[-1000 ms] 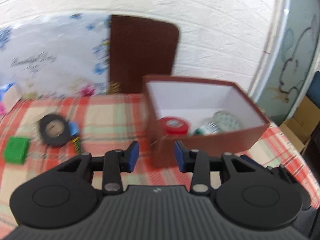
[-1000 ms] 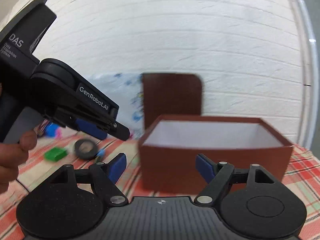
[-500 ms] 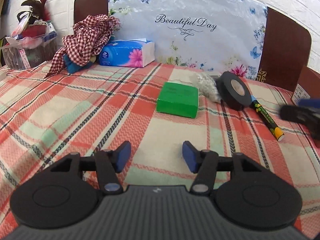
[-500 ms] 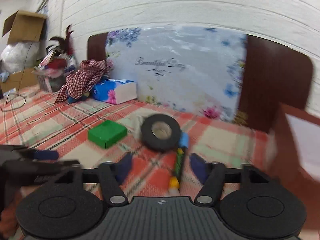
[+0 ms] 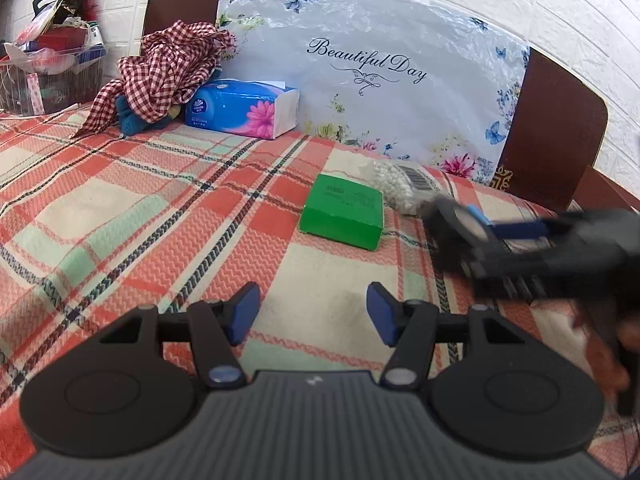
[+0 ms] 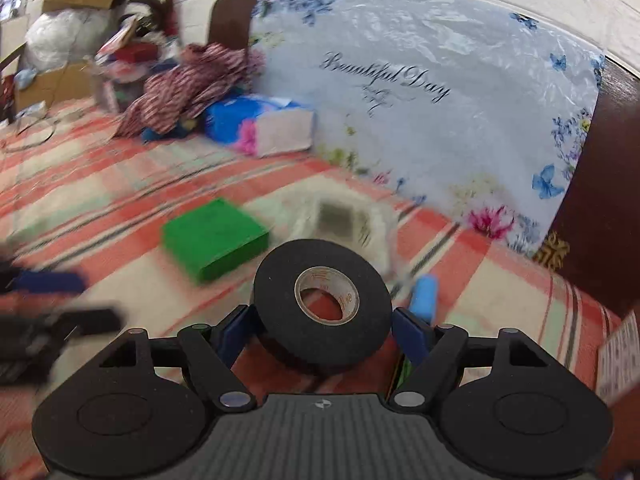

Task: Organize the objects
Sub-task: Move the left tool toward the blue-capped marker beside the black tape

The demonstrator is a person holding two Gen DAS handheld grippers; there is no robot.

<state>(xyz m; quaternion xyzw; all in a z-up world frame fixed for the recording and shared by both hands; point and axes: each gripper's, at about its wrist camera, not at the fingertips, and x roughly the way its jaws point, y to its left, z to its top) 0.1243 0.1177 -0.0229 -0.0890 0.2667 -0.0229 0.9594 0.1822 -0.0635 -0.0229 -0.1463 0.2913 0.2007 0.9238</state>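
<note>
Right wrist view shows the right gripper (image 6: pixel 322 326) with its blue pads set on either side of a black tape roll (image 6: pixel 322 313); the roll stands tilted between them, its cardboard core facing the camera, and the pads sit right at its flanks, though blur leaves it unclear whether they actually press on it. Just past the roll a blue marker cap (image 6: pixel 425 297) pokes out on the right, and a green box (image 6: pixel 214 237) lies on the plaid cloth (image 6: pixel 500 280) to the left, with a blurred white bead bag (image 6: pixel 344 216) behind. At the far left edge the left gripper (image 6: pixel 44 284) shows as a dark smear. Left wrist view has the left gripper (image 5: pixel 313 314) hovering over the cloth (image 5: pixel 120 216), pads wide apart and nothing between them. Ahead of it lies the green box (image 5: pixel 344 212), the bead bag (image 5: pixel 400 184) touching its far right corner. To the right, the right gripper (image 5: pixel 560 248) reaches in, blurred, at the tape roll (image 5: pixel 456 220). Against the back stand a floral panel (image 5: pixel 380 80), a blue tissue pack (image 5: pixel 244 108) and a checked rag (image 5: pixel 168 68).
</note>
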